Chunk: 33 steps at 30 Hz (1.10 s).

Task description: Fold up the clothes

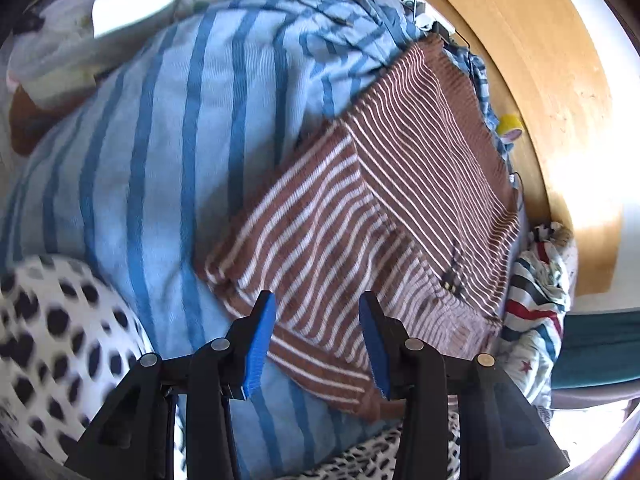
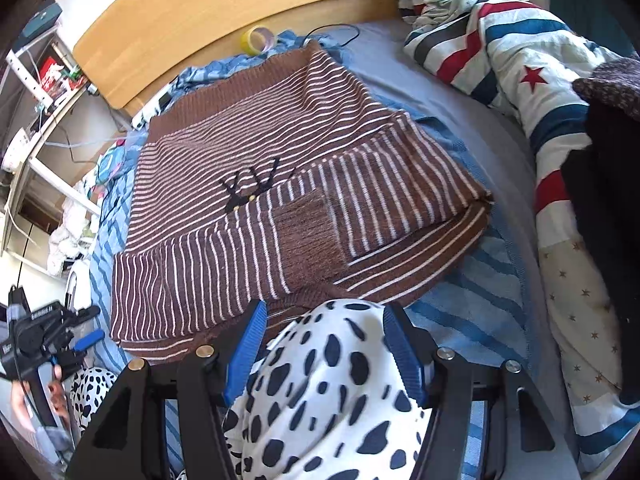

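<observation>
Brown striped sweater [image 2: 280, 184] lay flat on the bed's blue striped blanket [image 1: 160, 160] near the headboard [image 2: 208, 12], both sleeves folded across the body, crosswise fold apparently left; left tool [image 1: 316, 344] and right tool [image 2: 324, 352] stood apart, gripping nothing.

Left claw [image 1: 318, 344] and right claw [image 2: 324, 354] both gape, gripping nothing.

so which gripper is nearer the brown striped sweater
Left. The left gripper hangs open right over the brown striped sweater edge; the right gripper sits back from it, above a spotted knee.
</observation>
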Tool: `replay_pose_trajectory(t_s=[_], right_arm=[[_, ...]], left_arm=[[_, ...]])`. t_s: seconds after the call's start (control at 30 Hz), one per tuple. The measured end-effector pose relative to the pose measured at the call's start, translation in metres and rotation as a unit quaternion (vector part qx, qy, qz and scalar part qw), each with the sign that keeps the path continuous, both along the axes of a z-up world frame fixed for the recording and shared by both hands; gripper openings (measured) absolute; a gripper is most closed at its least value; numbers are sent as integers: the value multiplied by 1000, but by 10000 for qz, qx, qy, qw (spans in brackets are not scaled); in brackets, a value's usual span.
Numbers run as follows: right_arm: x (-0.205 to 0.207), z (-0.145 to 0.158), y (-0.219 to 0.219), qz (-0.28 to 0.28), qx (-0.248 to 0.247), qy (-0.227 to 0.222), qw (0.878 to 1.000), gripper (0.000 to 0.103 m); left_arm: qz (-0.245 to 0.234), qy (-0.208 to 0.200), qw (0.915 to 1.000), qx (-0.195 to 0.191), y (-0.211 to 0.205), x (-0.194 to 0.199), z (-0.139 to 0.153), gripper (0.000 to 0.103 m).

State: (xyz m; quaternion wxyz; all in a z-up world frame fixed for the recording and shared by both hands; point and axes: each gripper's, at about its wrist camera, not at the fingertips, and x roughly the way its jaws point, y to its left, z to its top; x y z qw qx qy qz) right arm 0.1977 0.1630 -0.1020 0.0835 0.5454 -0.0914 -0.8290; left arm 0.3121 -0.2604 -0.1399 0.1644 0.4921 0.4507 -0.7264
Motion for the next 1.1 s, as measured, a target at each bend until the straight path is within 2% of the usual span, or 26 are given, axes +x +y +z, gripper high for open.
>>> replay_pose_trajectory(t_s=[0.07, 0.17, 0.47, 0.7, 0.83, 0.87, 0.9, 1.0, 1.1], right_arm=[[-1, -2, -8, 58, 143, 35, 9999, 72], [-3, -1, -25, 270, 319, 75, 9991, 73], [9, 21, -62, 840, 241, 390, 9954, 72], [12, 13, -72, 943, 262, 248, 9949, 72], [13, 9, -76, 1016, 277, 169, 9943, 72], [13, 8, -76, 1034, 273, 159, 9941, 72], [14, 7, -76, 1049, 267, 146, 9940, 73], [16, 4, -76, 1055, 228, 77, 9941, 73], [20, 5, -74, 1049, 236, 96, 9942, 73]], left_arm=[[-42, -82, 9999, -94, -8, -5, -3, 67], [-154, -122, 9998, -102, -13, -12, -10, 68], [-176, -466, 9983, -299, -19, -24, -31, 68], [-389, -650, 9967, -301, -16, -33, -51, 67], [-641, -619, 9949, -481, -7, -36, -50, 67], [-666, -607, 9947, -500, -5, -36, -49, 63], [-683, -609, 9944, -522, -3, -35, -48, 53], [-622, -615, 9944, -591, -3, -28, -45, 33], [-539, -481, 9962, -486, -7, -20, -40, 18]])
